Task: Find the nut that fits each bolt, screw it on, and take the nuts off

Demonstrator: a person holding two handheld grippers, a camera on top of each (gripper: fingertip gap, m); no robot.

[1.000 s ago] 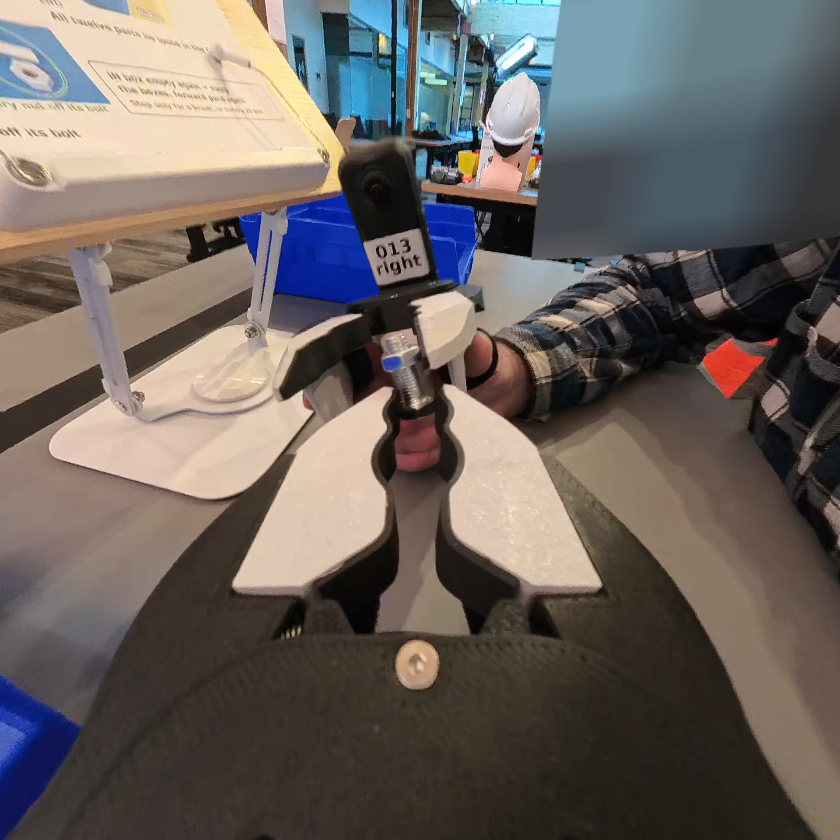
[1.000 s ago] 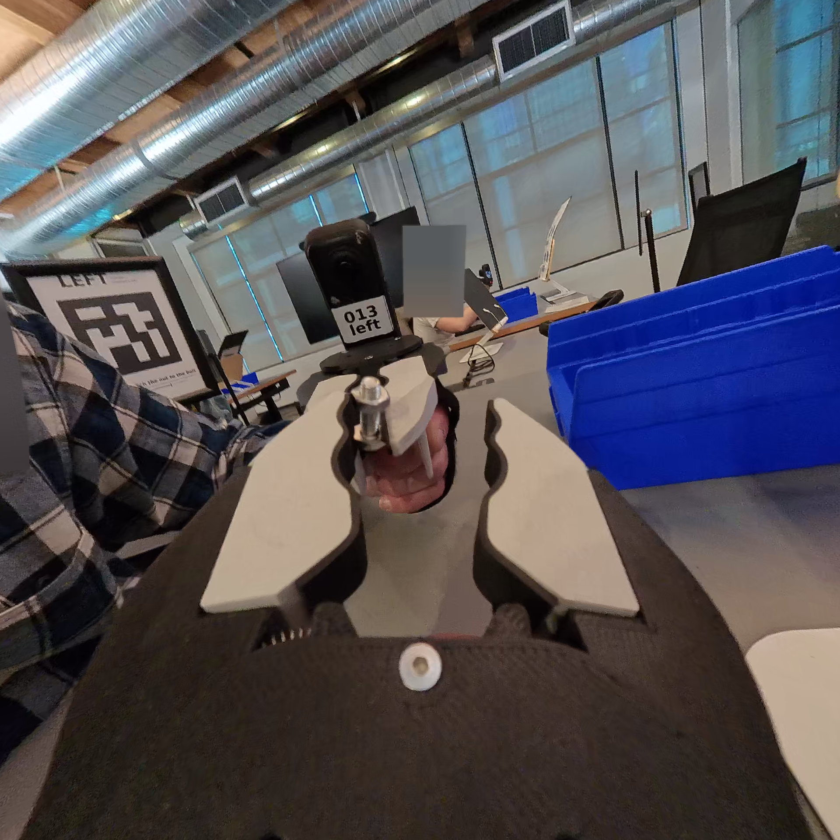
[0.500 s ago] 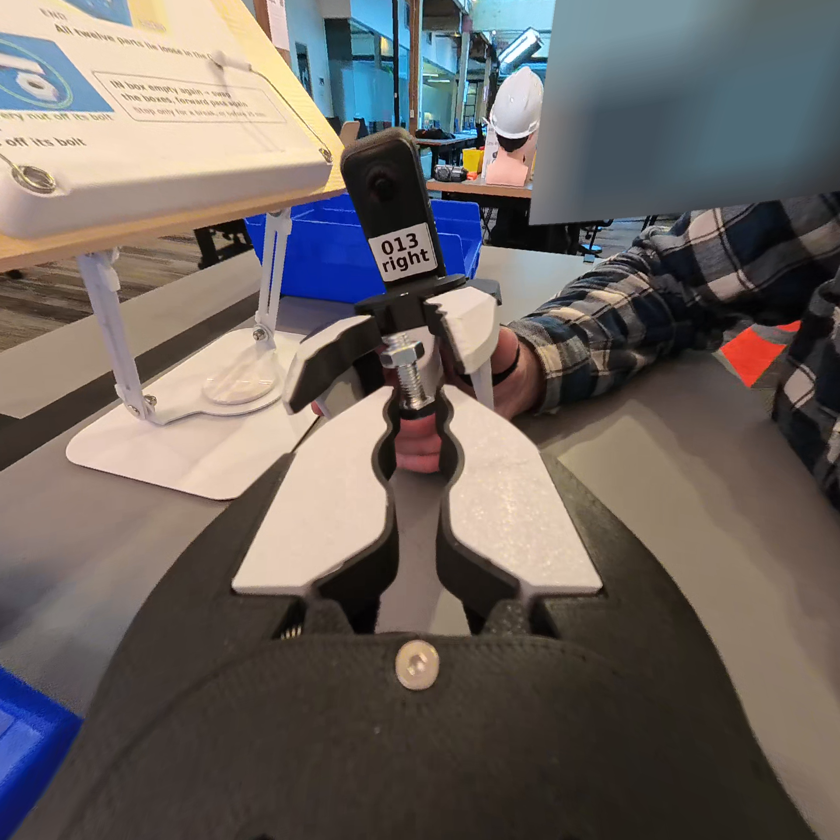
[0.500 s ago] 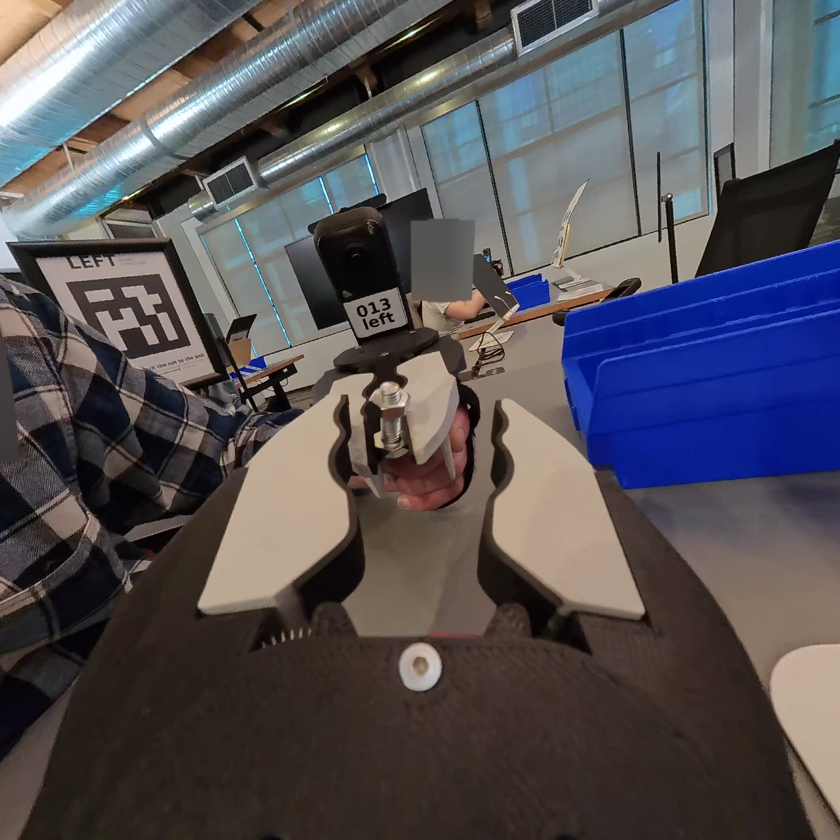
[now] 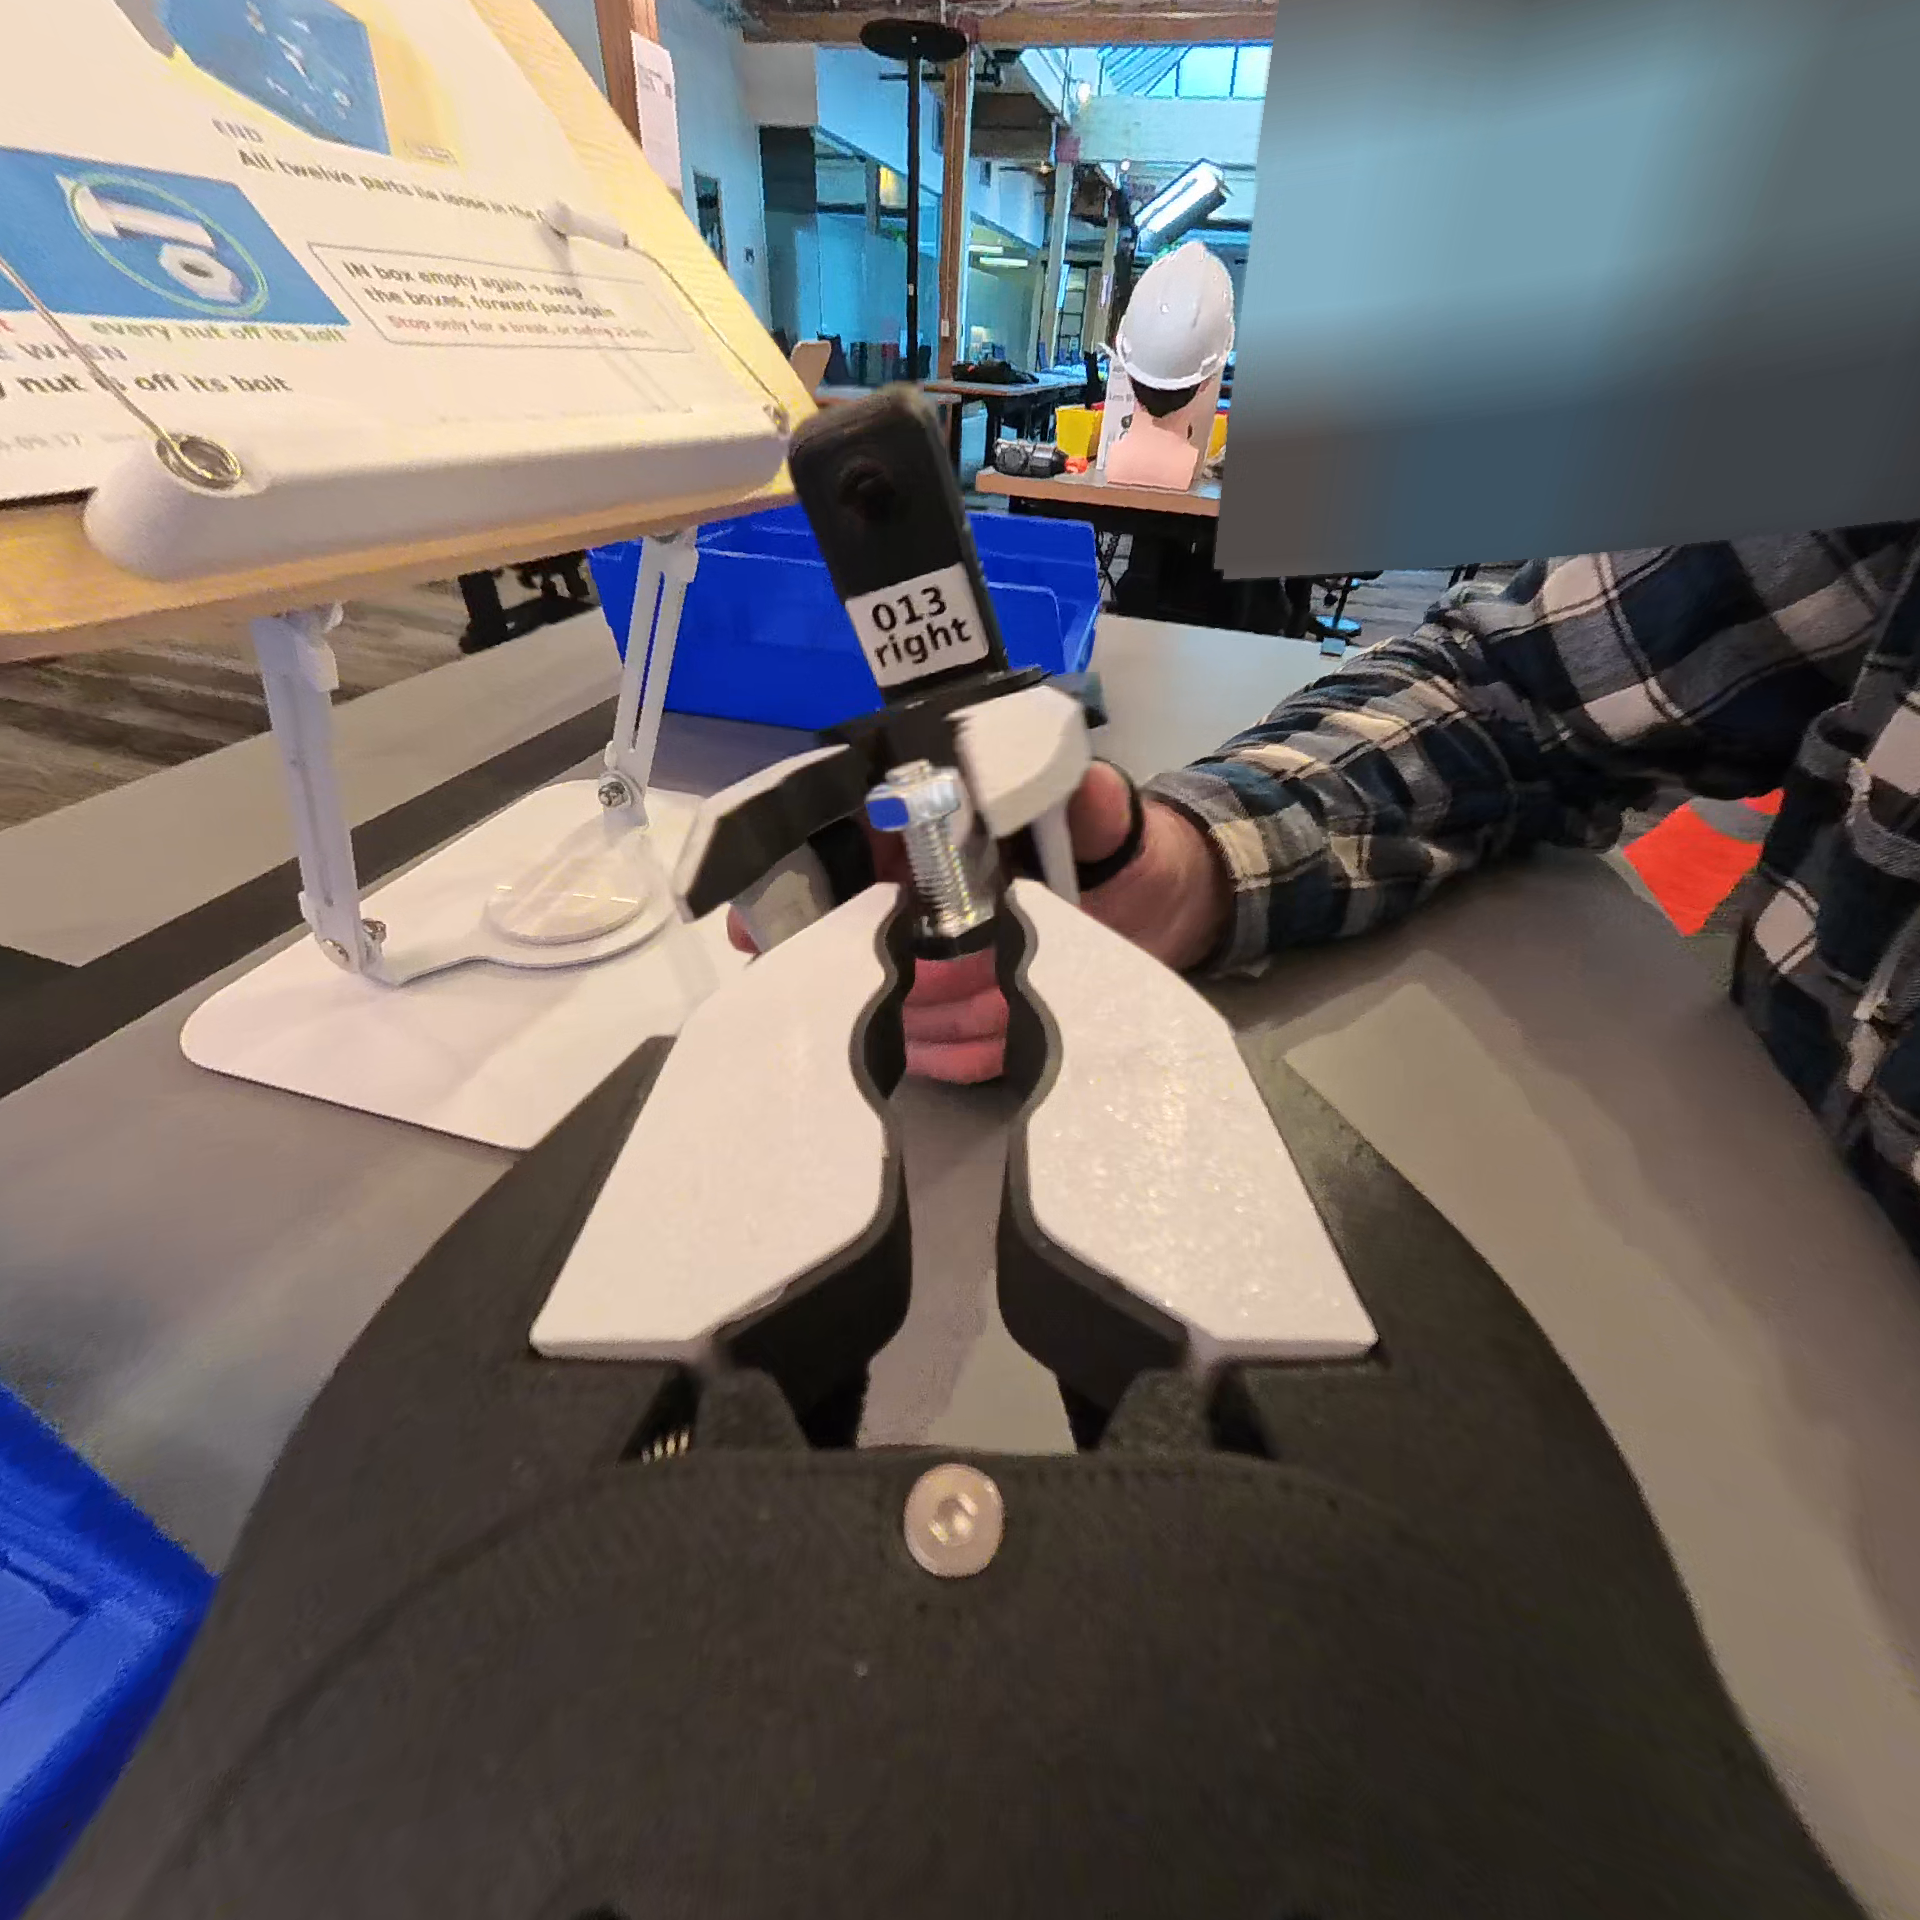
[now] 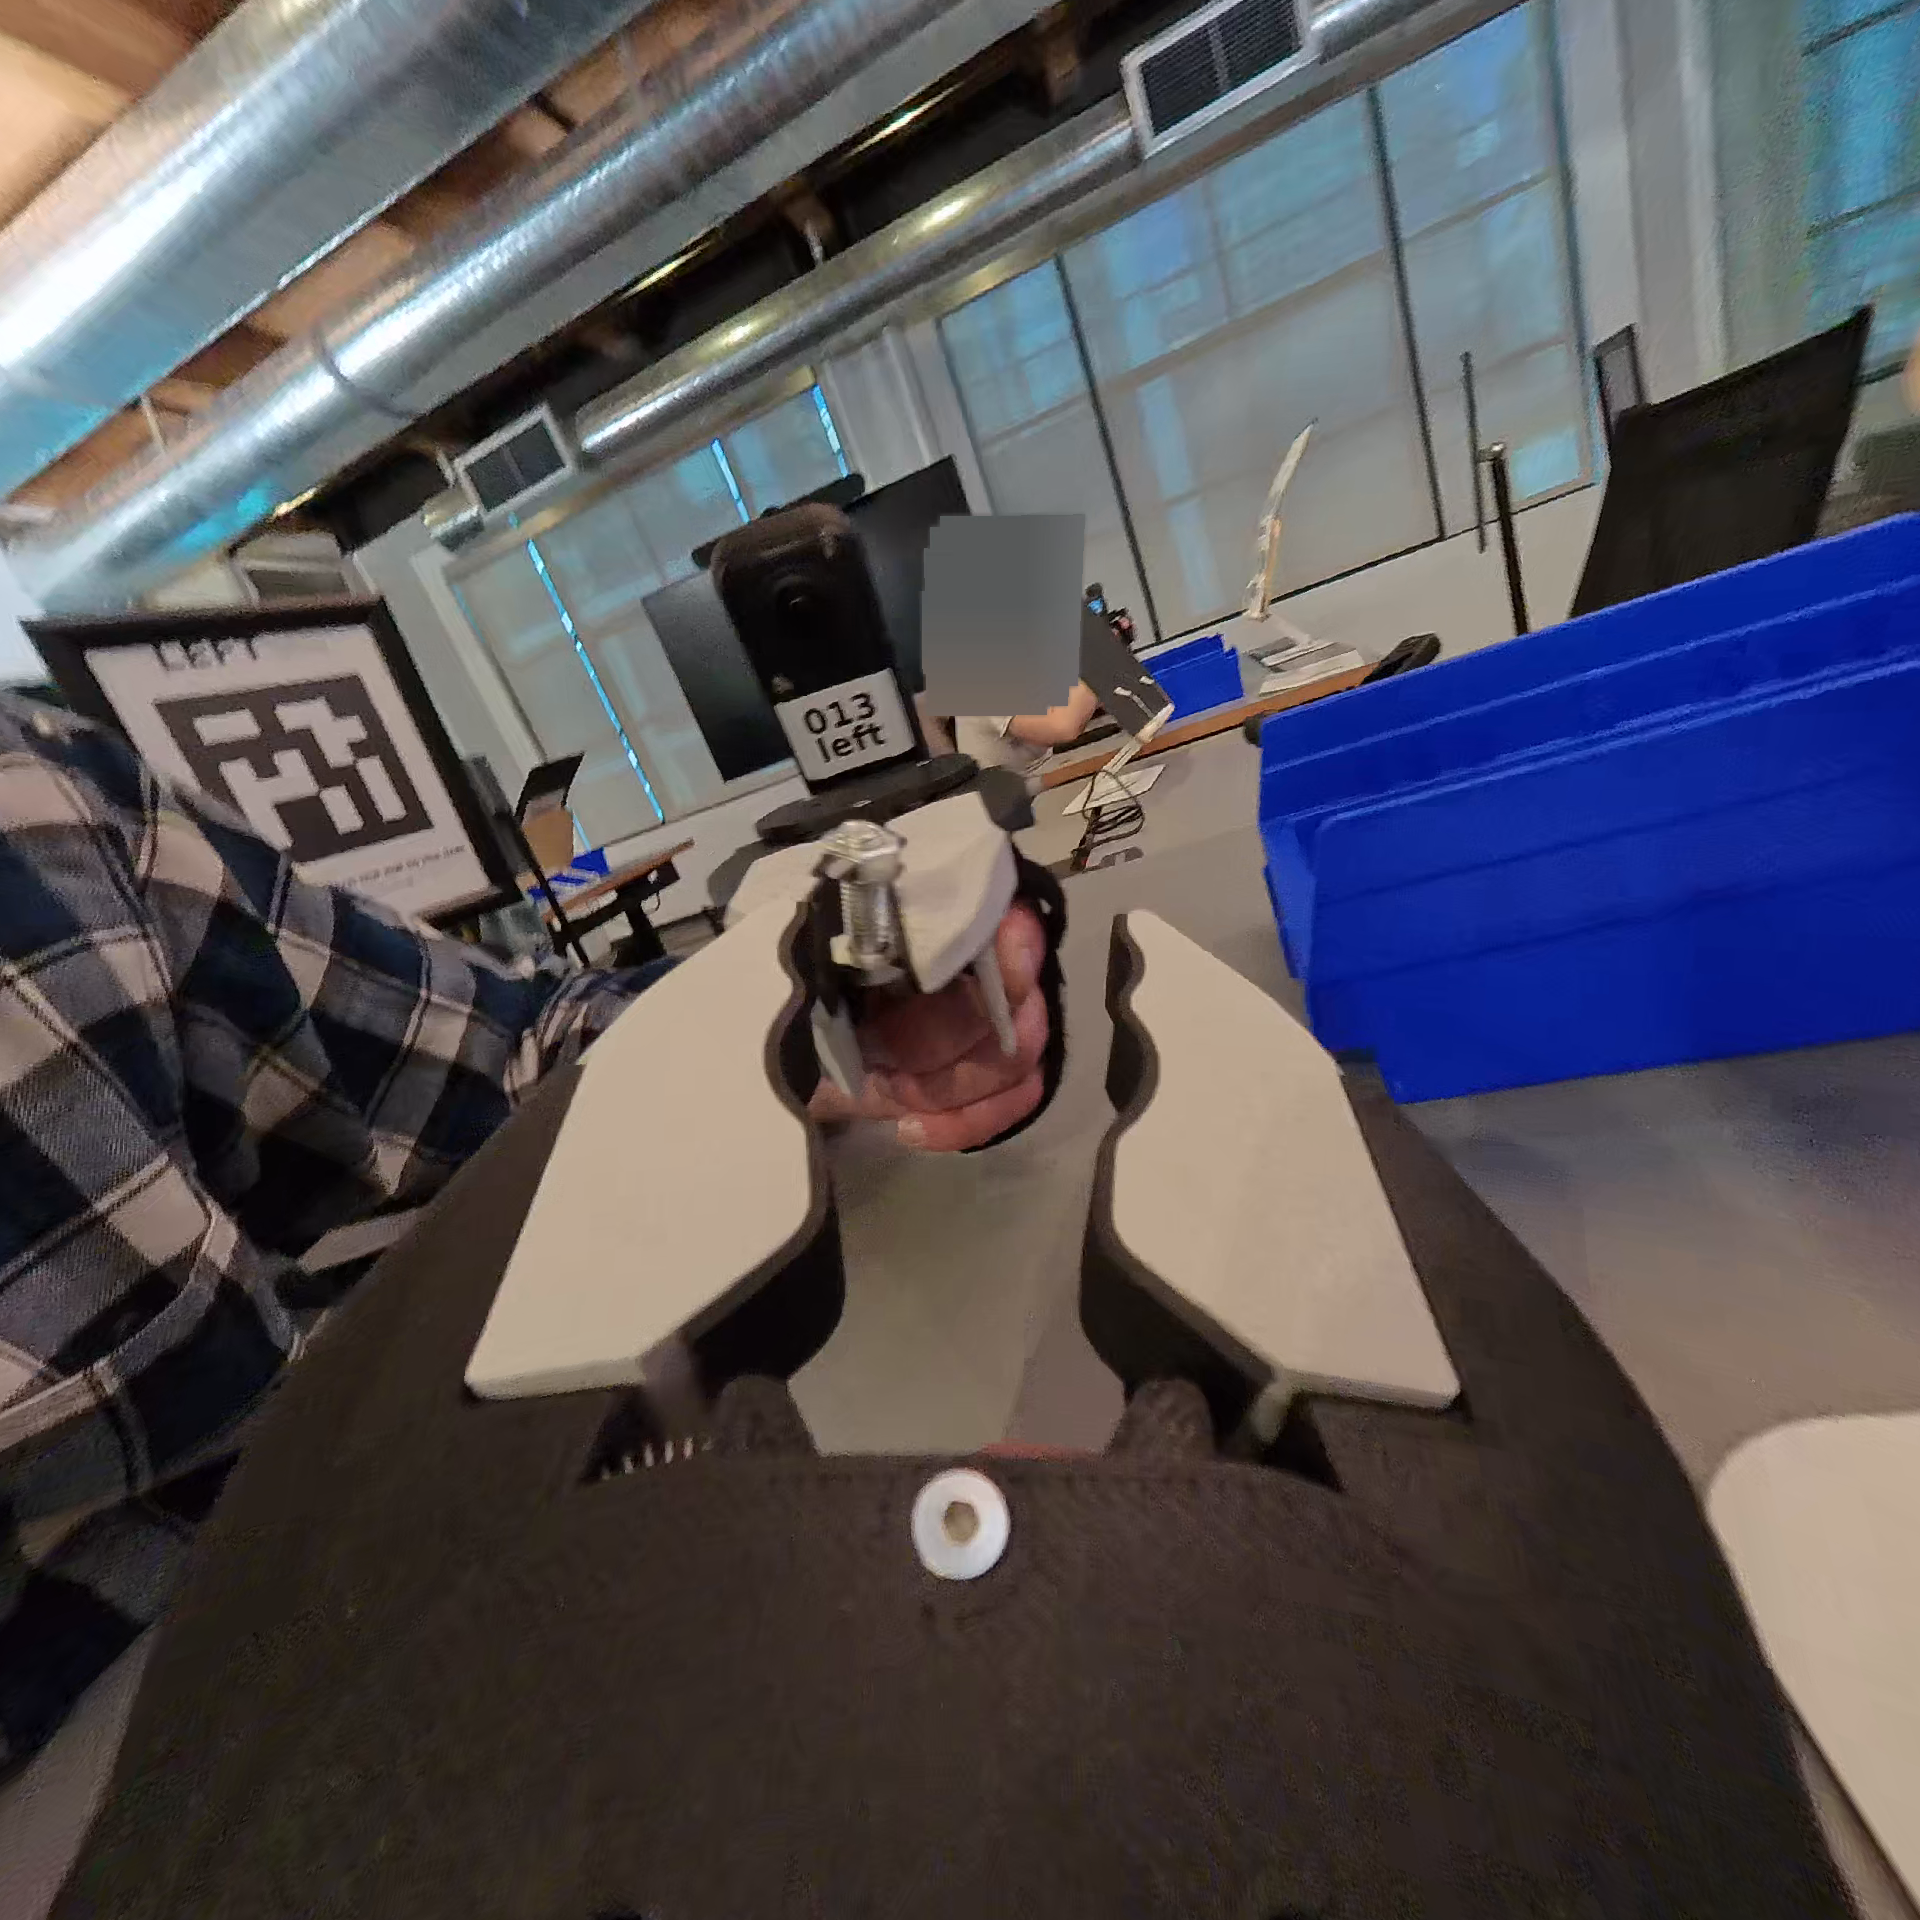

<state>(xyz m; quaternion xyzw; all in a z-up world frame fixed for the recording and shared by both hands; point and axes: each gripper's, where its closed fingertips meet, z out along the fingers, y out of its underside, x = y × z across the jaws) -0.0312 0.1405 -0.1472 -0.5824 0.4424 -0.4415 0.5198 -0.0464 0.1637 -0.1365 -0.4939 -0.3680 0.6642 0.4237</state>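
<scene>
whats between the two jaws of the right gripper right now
In the left wrist view, the nut atop the bolt sits between the right gripper's open jaws; whether either touches it is unclear. The left gripper clamps the bolt's lower end.

A smooth grey table (image 5: 1507, 1091) with a dark strip along its far left side carries a white flat-based document stand (image 5: 436, 1029). Behind the stand a blue plastic bin (image 5: 748, 613) sits on the table. A second blue plastic bin corner (image 5: 62, 1621) lies at the near left edge.
</scene>
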